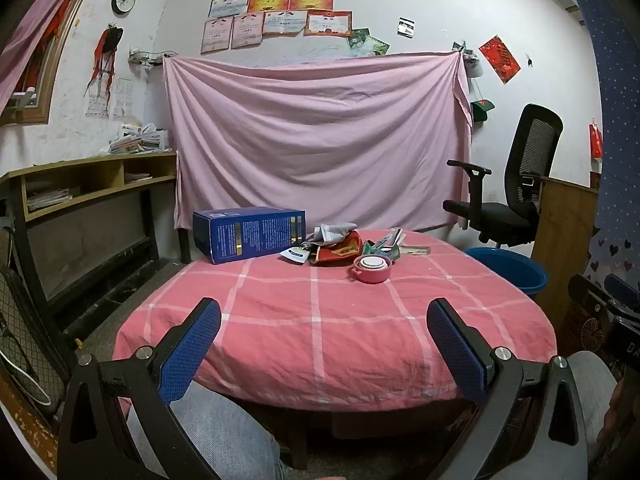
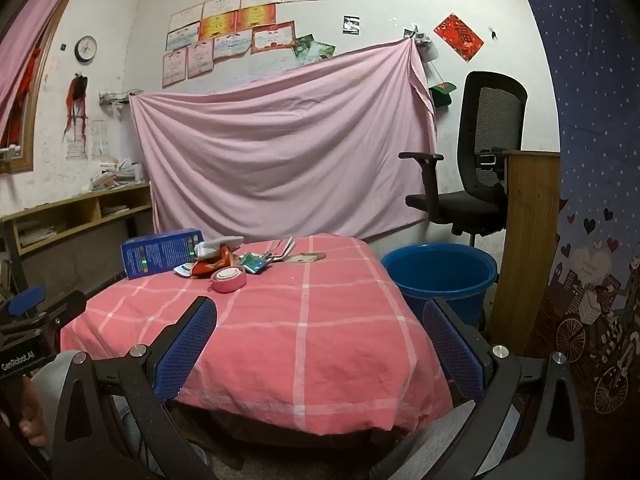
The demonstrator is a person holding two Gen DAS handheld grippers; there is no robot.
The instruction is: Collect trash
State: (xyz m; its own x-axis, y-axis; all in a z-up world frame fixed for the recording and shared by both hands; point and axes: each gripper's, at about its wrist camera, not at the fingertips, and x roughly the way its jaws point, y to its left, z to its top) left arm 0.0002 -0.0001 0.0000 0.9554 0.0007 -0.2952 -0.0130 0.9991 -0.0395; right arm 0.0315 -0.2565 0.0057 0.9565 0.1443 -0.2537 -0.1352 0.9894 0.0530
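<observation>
Lying well beyond both wide-open claws point(image 1: 324, 344) point(image 2: 320, 340), trash point(image 1: 340, 246) clutters the table's point(image 1: 280, 320) far side.

Near tablecloth point(image 1: 320, 320) lies bare — blue box point(image 1: 248, 234) flanks the far wrappers point(image 1: 340, 246).

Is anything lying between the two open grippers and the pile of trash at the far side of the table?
Nothing visible does. Only bare pink checked tablecloth lies between the left gripper, the right gripper and the trash pile. The pink cup sits at the pile's near edge, the blue box to its left.
</observation>
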